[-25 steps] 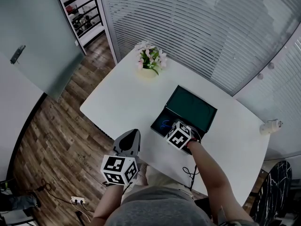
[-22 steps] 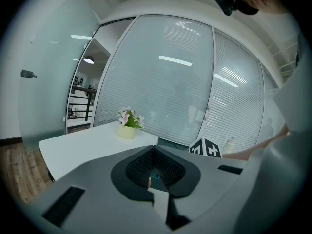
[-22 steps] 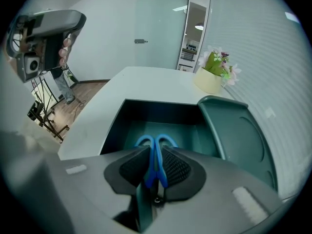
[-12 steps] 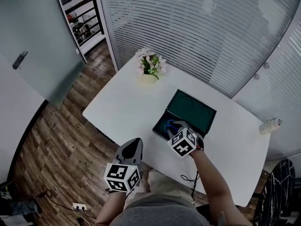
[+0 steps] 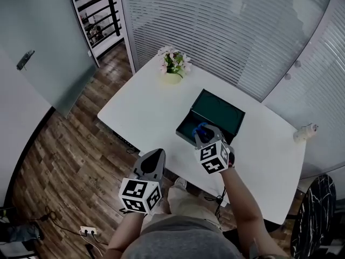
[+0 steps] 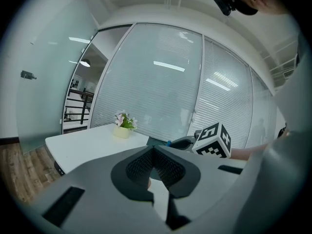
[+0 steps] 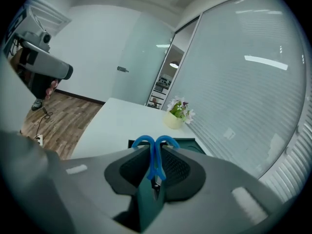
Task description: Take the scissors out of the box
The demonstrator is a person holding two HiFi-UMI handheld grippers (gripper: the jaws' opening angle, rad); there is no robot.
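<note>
My right gripper [image 5: 205, 135] hangs above the near edge of the open dark-green box [image 5: 220, 112], tilted a little downward. Its jaws are closing, with the blue-handled scissors [image 7: 155, 155] pinched between the pads. The handle loops [image 5: 200, 127] poke out past the tips, and the box [image 7: 187, 142] lies just below them. My left gripper [image 5: 152, 159] is held over the floor at the table's near-left edge, apart from the box. Its jaws [image 6: 153, 149] meet at the tips with nothing between them. From there I see the right gripper's marker cube [image 6: 213, 140].
A small pot of pink flowers [image 5: 172, 69] stands at the far-left corner of the white table [image 5: 137, 112]. A small white object [image 5: 304, 133] lies at the table's right edge. A cable [image 5: 216, 196] hangs off the near edge. Slatted glass walls stand behind.
My right gripper has come up out of the box with the scissors in it and tipped toward level. The left gripper has drifted slightly toward the table.
</note>
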